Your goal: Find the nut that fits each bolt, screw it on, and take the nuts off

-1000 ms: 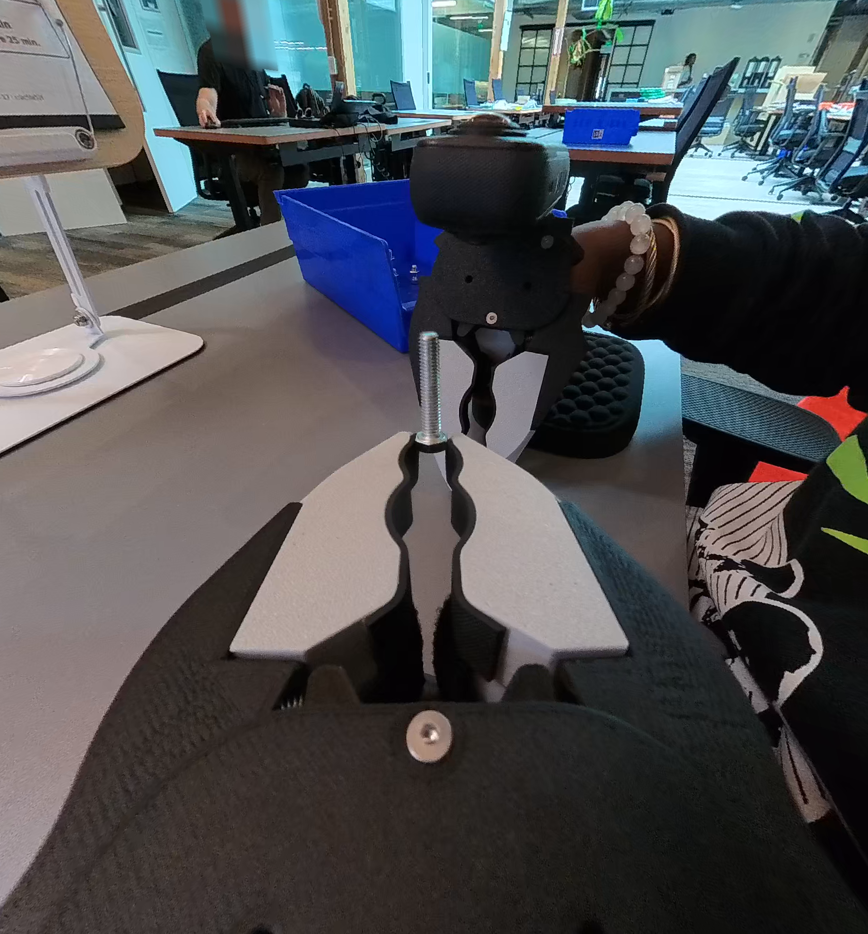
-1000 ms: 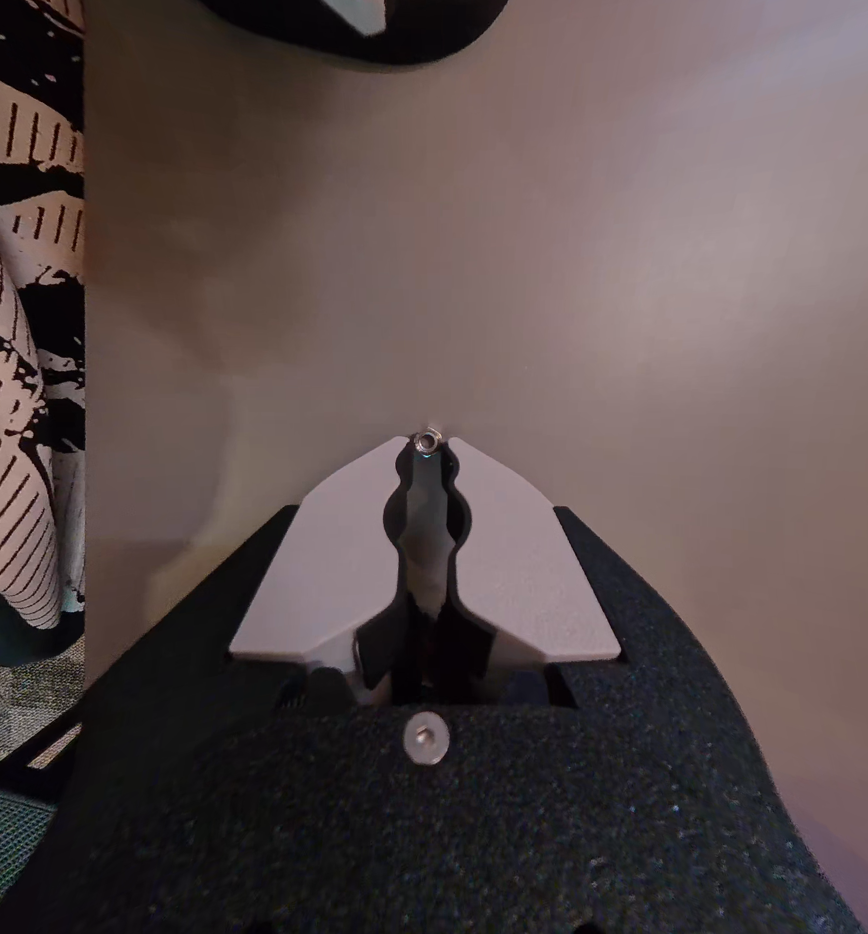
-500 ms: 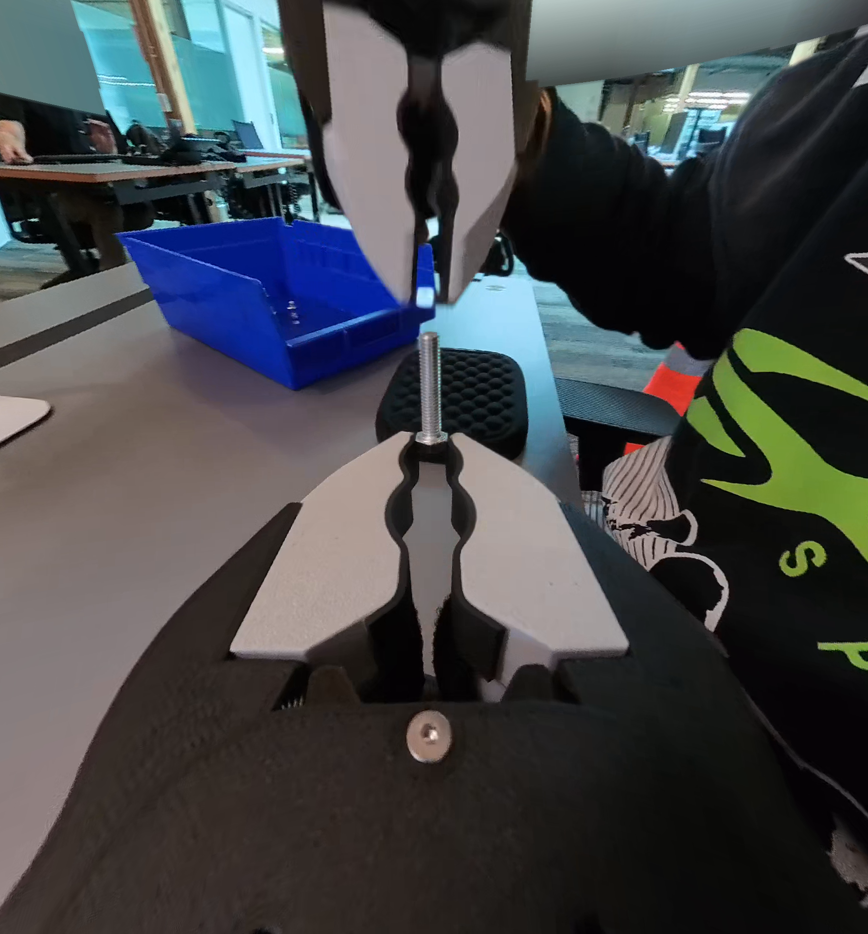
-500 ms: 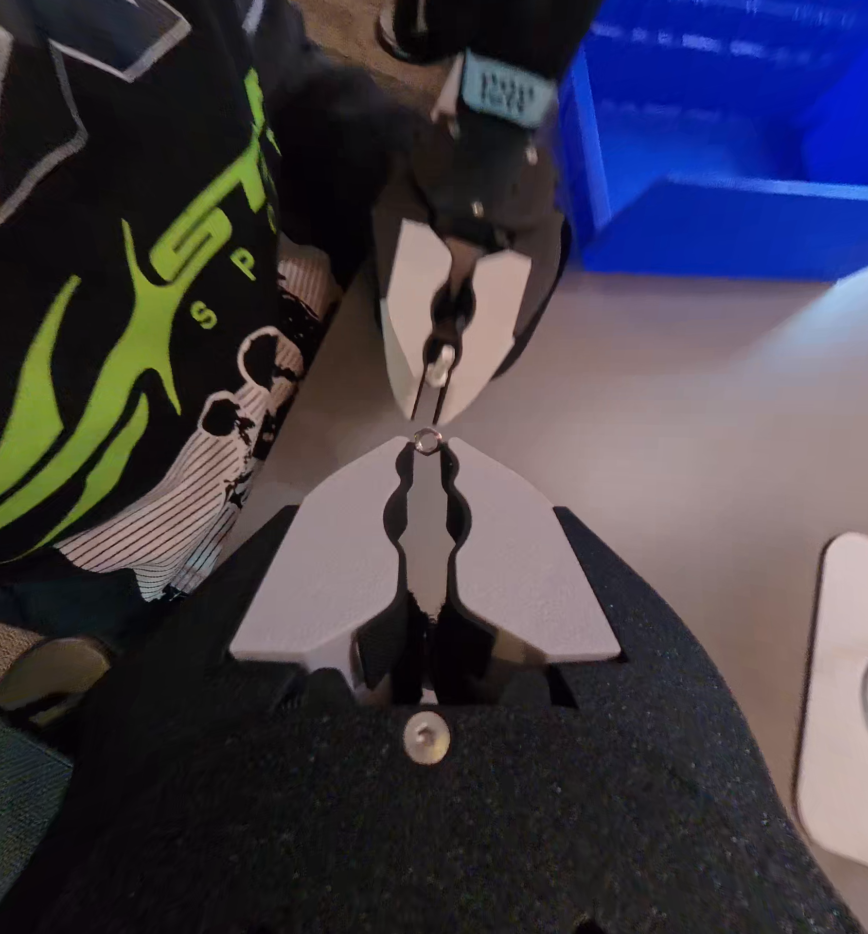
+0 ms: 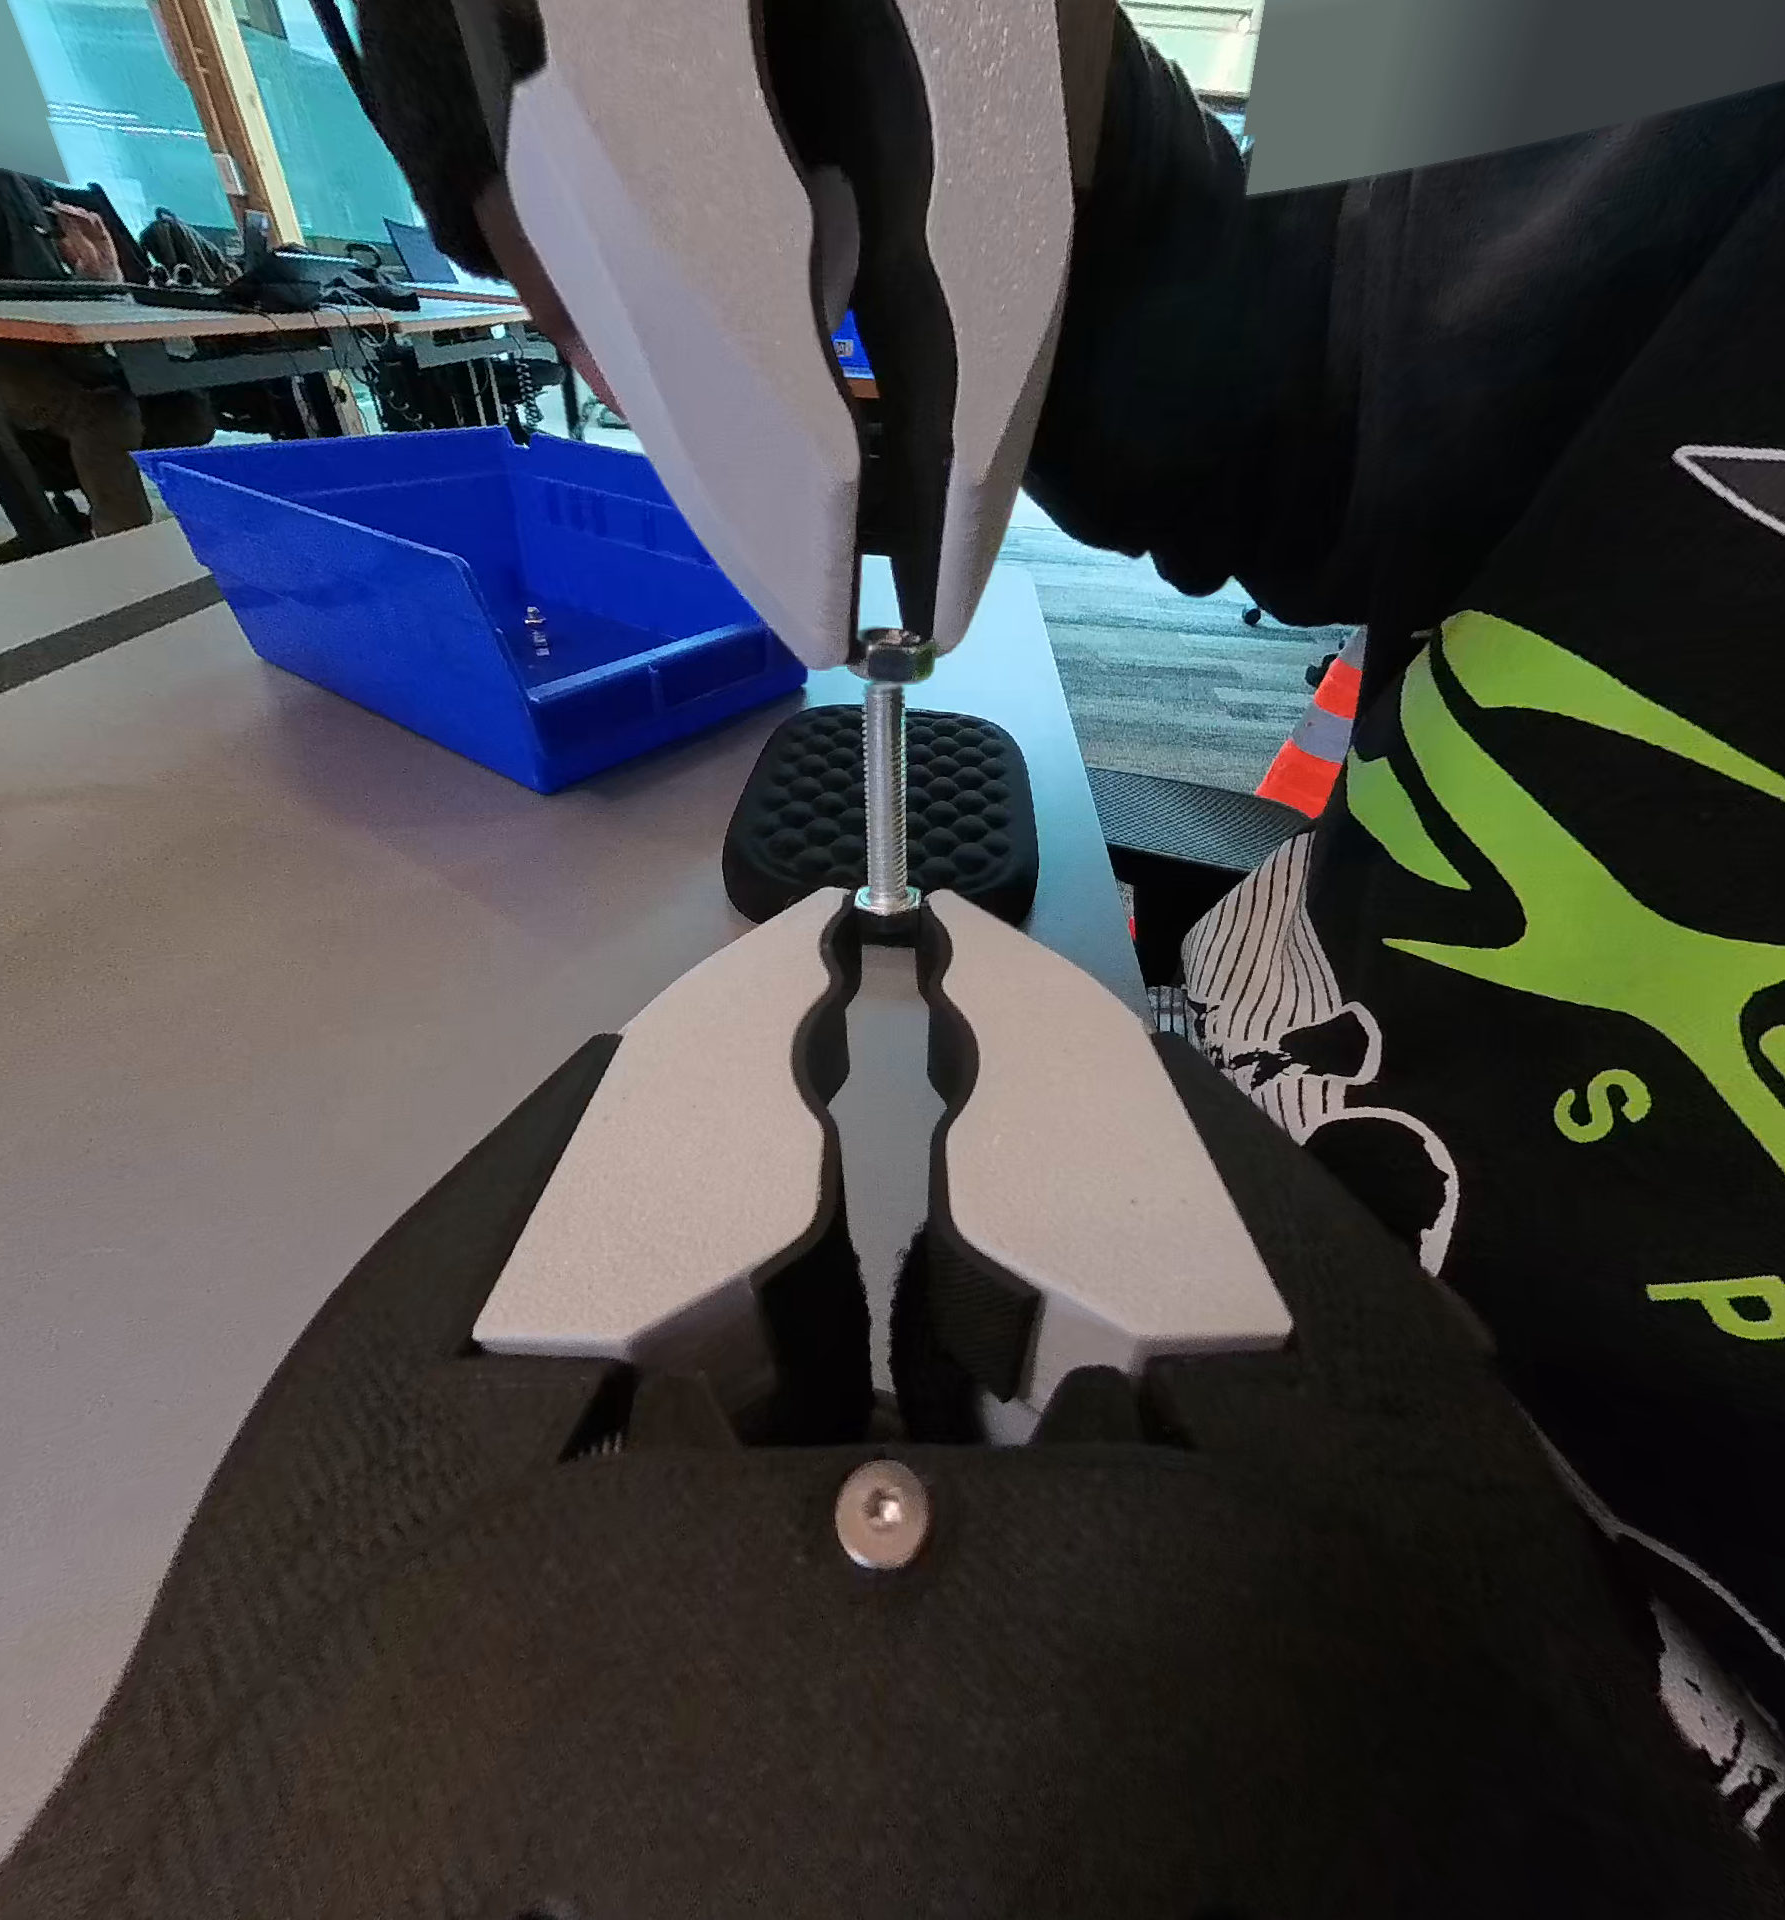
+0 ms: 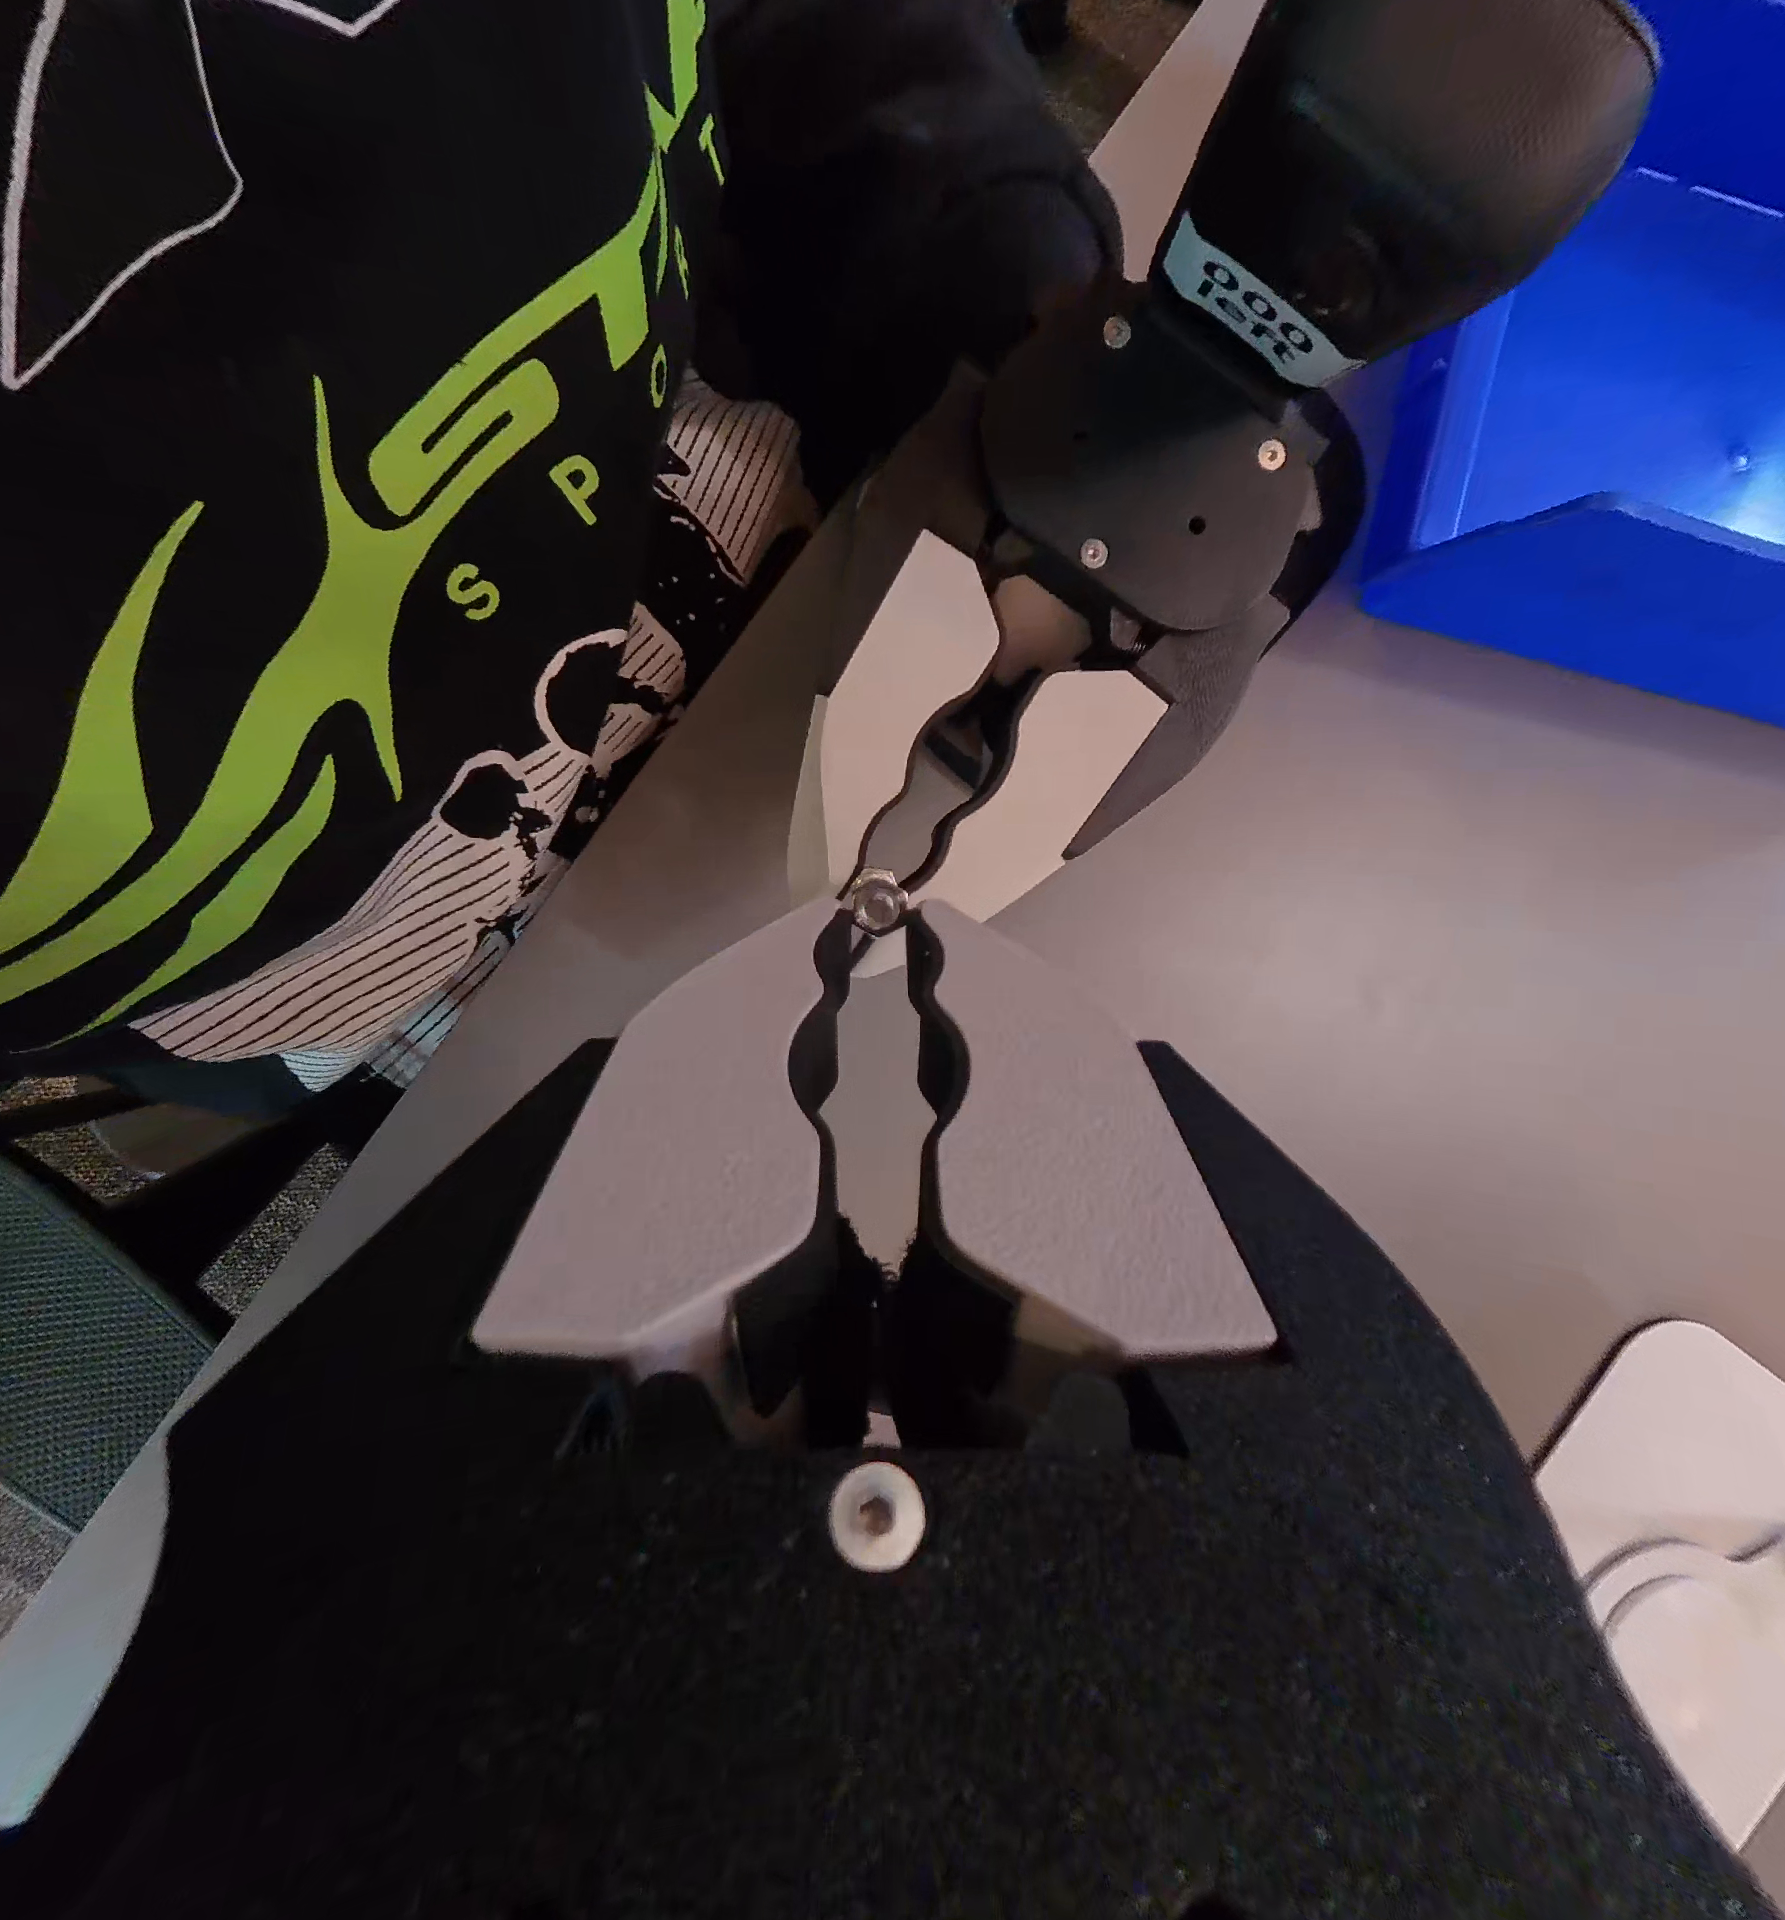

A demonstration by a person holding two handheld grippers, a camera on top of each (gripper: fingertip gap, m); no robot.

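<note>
Step in hand: starting a nut on its bolt.

Your left gripper (image 5: 888, 914) has its tips clamped on the base of the bolt (image 5: 884, 800), holding it upright above the grey table (image 5: 244, 1039), threaded end up. Your right gripper (image 5: 893, 649) comes down from above, tips pinched on the nut (image 5: 896, 661), which sits at the very top of the shank. From the right wrist view the nut (image 6: 874, 907) lies almost dead over the bolt's axis. Whether any thread has caught, you cannot tell from here.

Next move, as a judgement: keep the nut square to the shank, press lightly, then turn. A tilt risks cross-threading. If it binds or wobbles, it is likely the wrong size, so try another.

Containers: the blue bin (image 5: 368, 592) stands open on the table behind the bolt, well apart. A few small metal pieces (image 5: 533, 629) lie on its floor, too small to tell as nuts or bolts. A black dimpled pad (image 5: 815, 810) sits just beside the bin.
</note>
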